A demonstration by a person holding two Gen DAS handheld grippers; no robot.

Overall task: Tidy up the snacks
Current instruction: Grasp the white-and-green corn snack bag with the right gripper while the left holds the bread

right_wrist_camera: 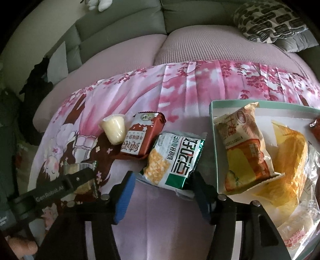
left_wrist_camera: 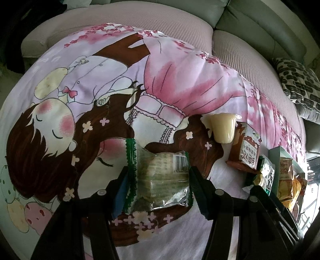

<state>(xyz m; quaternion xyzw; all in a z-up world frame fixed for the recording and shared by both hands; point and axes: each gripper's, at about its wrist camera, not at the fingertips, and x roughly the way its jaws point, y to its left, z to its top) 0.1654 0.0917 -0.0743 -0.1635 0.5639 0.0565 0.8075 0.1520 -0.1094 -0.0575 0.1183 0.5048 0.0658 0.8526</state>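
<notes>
My left gripper (left_wrist_camera: 158, 188) is open, its jaws either side of a clear green-edged snack packet (left_wrist_camera: 160, 180) lying on the pink printed cloth (left_wrist_camera: 90, 90). My right gripper (right_wrist_camera: 162, 192) is open, with a green-and-white snack bag (right_wrist_camera: 176, 158) lying between its fingertips. A brown-red packet (right_wrist_camera: 143, 137) and a pale yellow jelly cup (right_wrist_camera: 114, 128) lie beyond it. A mint-rimmed white box (right_wrist_camera: 213, 112) on the right holds an orange-and-cream bag (right_wrist_camera: 246, 146), a yellow-wrapped snack (right_wrist_camera: 288, 160) and a red item (right_wrist_camera: 315, 126). The left gripper also shows in the right wrist view (right_wrist_camera: 80, 178).
The cloth covers a pink sofa seat (right_wrist_camera: 140, 48) with grey-green back cushions (right_wrist_camera: 120, 22). A black-and-white patterned pillow (right_wrist_camera: 266, 18) lies at the back right. A dark garment (right_wrist_camera: 36, 84) lies at the left.
</notes>
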